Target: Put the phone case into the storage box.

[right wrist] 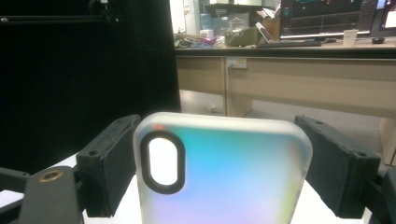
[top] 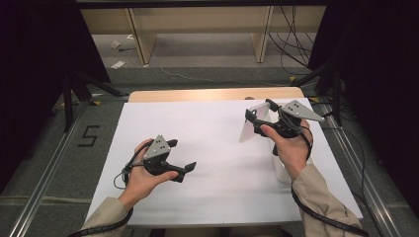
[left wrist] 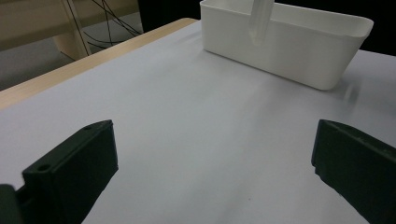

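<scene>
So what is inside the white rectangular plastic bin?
Its interior is hidden behind the white rectangular plastic bin's near wall. Above its rim the translucent frosted phone case hangs, clamped in the right gripper; whether anything lies inside cannot be seen.

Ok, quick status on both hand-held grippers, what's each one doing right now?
Left hand-held gripper: open, nothing between its jaws.
Right hand-held gripper: closed on the phone case, held upright.

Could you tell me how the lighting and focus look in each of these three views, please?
High view: the white table cover is bright, the surroundings dark. Left gripper view: the near jaws are soft, the white bin fairly clear. Right gripper view: the phone case is blurred and glowing, the background desk sharper.
</scene>
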A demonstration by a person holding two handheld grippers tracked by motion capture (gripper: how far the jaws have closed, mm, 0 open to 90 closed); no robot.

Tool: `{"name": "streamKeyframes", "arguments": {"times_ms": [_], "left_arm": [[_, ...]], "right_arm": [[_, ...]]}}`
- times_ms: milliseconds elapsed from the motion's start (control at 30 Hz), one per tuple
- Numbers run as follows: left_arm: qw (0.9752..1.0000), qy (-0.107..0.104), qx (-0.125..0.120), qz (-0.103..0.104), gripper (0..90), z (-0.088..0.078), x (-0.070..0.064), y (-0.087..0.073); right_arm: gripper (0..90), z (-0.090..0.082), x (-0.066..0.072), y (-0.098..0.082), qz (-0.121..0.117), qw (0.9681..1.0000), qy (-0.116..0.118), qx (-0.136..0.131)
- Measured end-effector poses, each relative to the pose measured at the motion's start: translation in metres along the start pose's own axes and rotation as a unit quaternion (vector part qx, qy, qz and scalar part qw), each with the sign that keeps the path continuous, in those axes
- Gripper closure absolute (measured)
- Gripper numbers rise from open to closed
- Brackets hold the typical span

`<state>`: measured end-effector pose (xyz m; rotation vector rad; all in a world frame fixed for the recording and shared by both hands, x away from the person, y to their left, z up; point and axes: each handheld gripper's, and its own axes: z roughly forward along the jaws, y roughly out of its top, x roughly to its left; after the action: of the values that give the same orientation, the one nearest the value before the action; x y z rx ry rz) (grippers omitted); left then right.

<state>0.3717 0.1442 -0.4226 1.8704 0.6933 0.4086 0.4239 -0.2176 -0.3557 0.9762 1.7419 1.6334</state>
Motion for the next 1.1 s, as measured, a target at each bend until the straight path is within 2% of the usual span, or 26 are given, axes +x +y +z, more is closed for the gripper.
{"name": "streamKeyframes", "arguments": {"times_ms": [1100], "left_arm": [[1.0000, 0.004, -0.003, -0.001, 0.0, -0.001, 0.001, 0.000]], "right_arm": [[18.2, -0.012, -0.019, 0.008, 0.005, 0.9992, -0.037, -0.013]]}}
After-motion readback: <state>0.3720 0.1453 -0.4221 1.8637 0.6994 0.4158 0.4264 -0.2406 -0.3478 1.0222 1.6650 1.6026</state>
